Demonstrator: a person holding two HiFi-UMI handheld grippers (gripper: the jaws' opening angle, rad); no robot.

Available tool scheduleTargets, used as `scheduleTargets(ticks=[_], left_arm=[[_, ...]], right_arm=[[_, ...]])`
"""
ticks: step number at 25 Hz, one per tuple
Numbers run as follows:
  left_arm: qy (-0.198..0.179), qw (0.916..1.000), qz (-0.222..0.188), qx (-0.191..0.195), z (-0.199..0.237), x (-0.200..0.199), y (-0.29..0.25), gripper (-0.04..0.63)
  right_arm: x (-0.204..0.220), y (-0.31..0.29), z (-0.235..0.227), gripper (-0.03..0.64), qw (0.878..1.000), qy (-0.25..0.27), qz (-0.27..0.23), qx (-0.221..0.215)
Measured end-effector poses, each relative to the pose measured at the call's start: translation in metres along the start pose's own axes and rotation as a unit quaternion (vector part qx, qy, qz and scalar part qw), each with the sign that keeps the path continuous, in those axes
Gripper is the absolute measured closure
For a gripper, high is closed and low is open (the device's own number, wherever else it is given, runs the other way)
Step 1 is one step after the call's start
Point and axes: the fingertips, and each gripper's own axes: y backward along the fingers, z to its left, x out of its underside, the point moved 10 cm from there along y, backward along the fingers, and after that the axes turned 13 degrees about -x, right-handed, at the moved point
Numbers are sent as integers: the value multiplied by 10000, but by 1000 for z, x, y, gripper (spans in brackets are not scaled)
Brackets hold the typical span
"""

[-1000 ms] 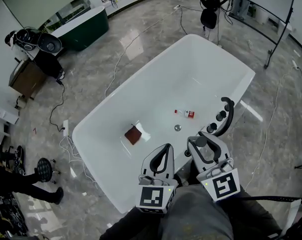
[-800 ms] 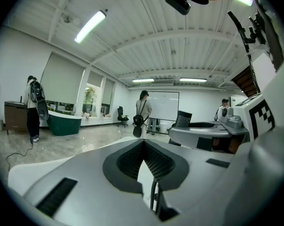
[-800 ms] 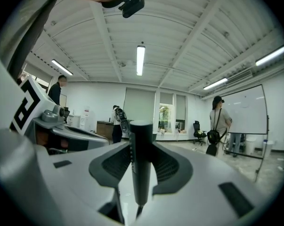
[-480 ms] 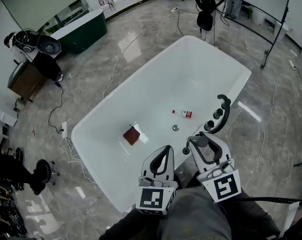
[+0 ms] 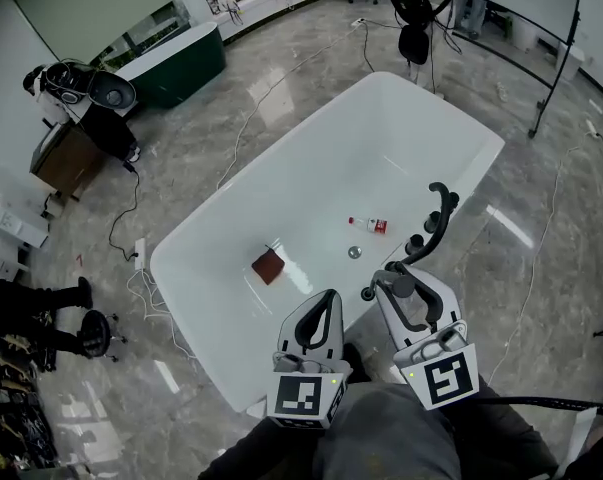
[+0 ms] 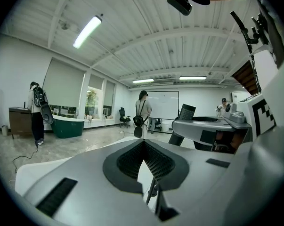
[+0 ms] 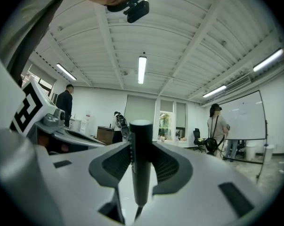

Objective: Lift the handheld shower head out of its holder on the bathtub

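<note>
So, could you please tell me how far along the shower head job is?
Done: the right gripper is clamped on the handheld shower head, its handle upright between the fingers. In hand: it is at the near rim of the bathtub; whether it has cleared the holder is unclear. Remaining: raise it fully free. The left gripper is shut and empty.

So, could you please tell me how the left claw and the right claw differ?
The left claw is shut on nothing; the right claw grips the black shower head. The left claw sits at the near rim of the tub; the right claw is by the taps. Both are grey and point the same way.
</note>
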Motion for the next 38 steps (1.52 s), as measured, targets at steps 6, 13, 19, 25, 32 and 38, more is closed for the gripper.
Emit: scheduleTargets(ticks=[6, 13, 19, 25, 32, 38], left_arm=[[-15, 9998, 182, -74, -32, 11, 27, 592], [-34, 9996, 72, -255, -64, 10, 77, 592], [-70, 9988, 52, -485, -88, 11, 141, 592], [-105, 9983, 176, -539, -98, 21, 193, 592], [-72, 9981, 342, -498, -99, 26, 222, 592], [82, 9994, 216, -265, -78, 39, 242, 592]], right_arm=[[1, 37, 7, 477, 9999, 26, -31, -136], [-18, 92, 33, 477, 9991, 151, -253, -292], [-36, 146, 62, 477, 9982, 257, -395, -370], [-54, 182, 94, 477, 9970, 327, -512, -488], [-52, 201, 117, 477, 9982, 344, -395, -275], [-56, 197, 140, 477, 9989, 281, -371, 9]])
